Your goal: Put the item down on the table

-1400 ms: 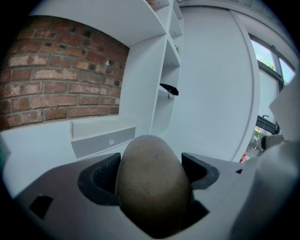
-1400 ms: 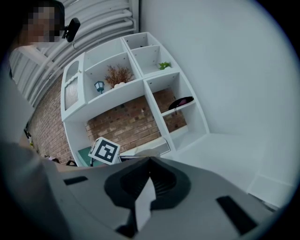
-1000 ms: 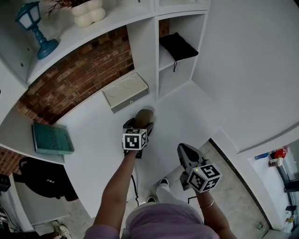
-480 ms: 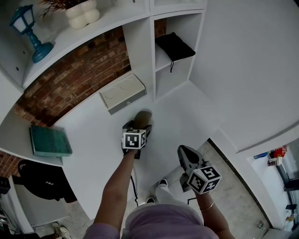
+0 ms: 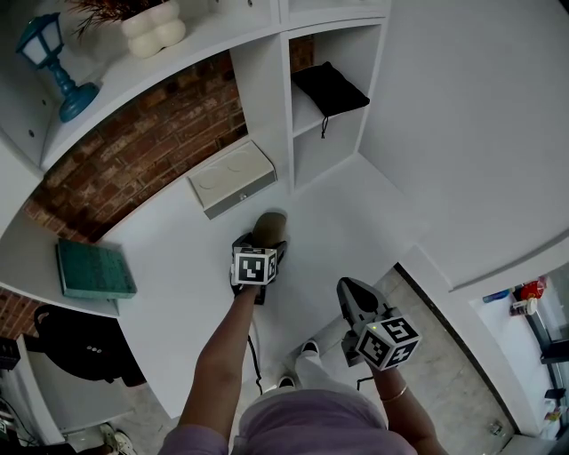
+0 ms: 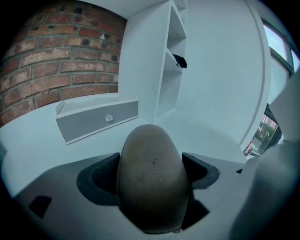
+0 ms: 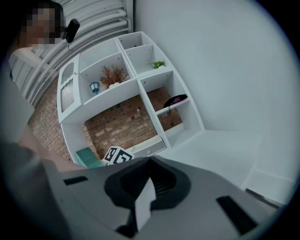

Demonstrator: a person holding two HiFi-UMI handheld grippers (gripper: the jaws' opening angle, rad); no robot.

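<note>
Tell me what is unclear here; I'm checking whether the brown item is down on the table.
Contact between brown item and table: left gripper view, the item's own bulk hides its underside; head view, the left gripper covers it.
Black thing on the shelf: head view, too small to identify.

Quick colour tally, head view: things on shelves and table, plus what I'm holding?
Blue-green: 2 (blue lantern lamp, teal book)
White: 2 (white bubbly vase, white drawer box)
Black: 1 (black cloth pouch)
Brown: 1 (brown egg-shaped item, in left gripper)
Total: 6
</note>
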